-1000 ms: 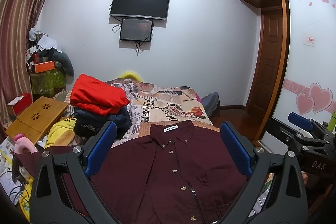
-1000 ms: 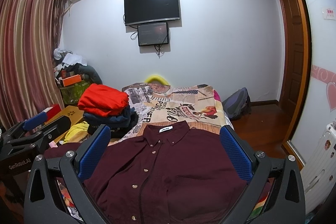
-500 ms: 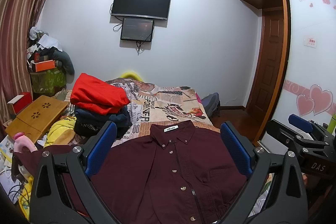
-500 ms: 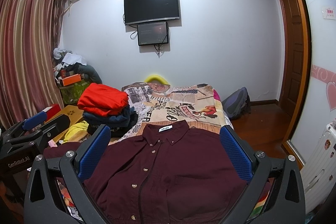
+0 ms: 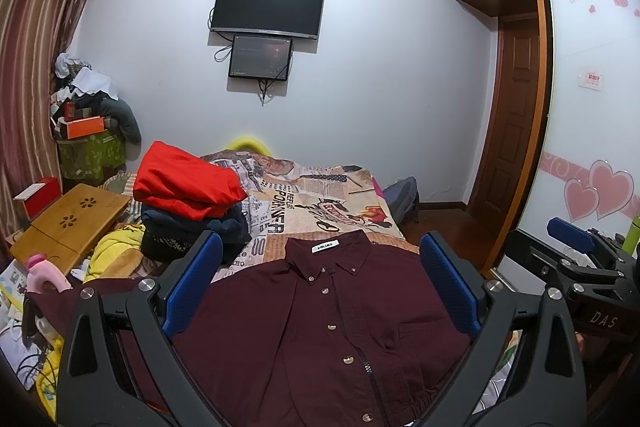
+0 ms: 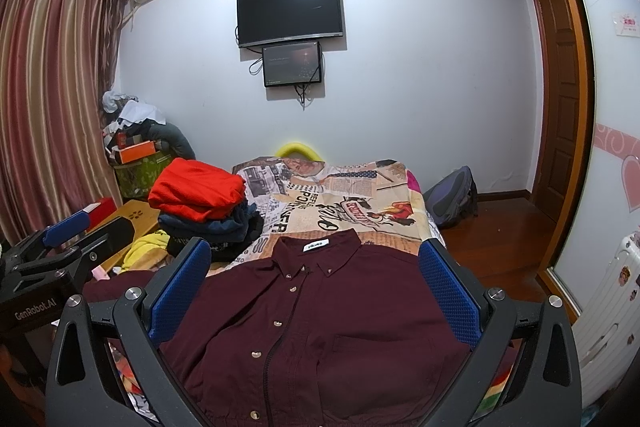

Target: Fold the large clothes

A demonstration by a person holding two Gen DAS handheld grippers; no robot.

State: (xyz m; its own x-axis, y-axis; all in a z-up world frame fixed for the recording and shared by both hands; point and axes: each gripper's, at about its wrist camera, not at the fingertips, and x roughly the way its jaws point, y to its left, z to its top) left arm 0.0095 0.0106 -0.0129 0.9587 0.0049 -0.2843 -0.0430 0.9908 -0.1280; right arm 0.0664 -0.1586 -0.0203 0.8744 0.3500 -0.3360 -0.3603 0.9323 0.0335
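Observation:
A dark maroon button-up shirt (image 5: 320,327) (image 6: 320,323) lies flat and face up on the near end of the bed, collar pointing away, one sleeve trailing off to the left. My left gripper (image 5: 320,283) hovers above it, open, nothing between its blue pads. My right gripper (image 6: 316,287) is held over the same shirt, equally open and empty. Each gripper also shows in the other's view: the right one (image 5: 576,263) at the right edge, the left one (image 6: 60,251) at the left edge.
A pile of folded clothes, red on top (image 5: 184,183) (image 6: 196,191), sits on the bed's left side over the newsprint-pattern sheet (image 5: 320,195). A wooden lap table (image 5: 72,219) and clutter lie left. A backpack (image 6: 452,195), the wooden floor and a door are right.
Both views have shifted only slightly; the shirt lies as before and both grippers remain open above it.

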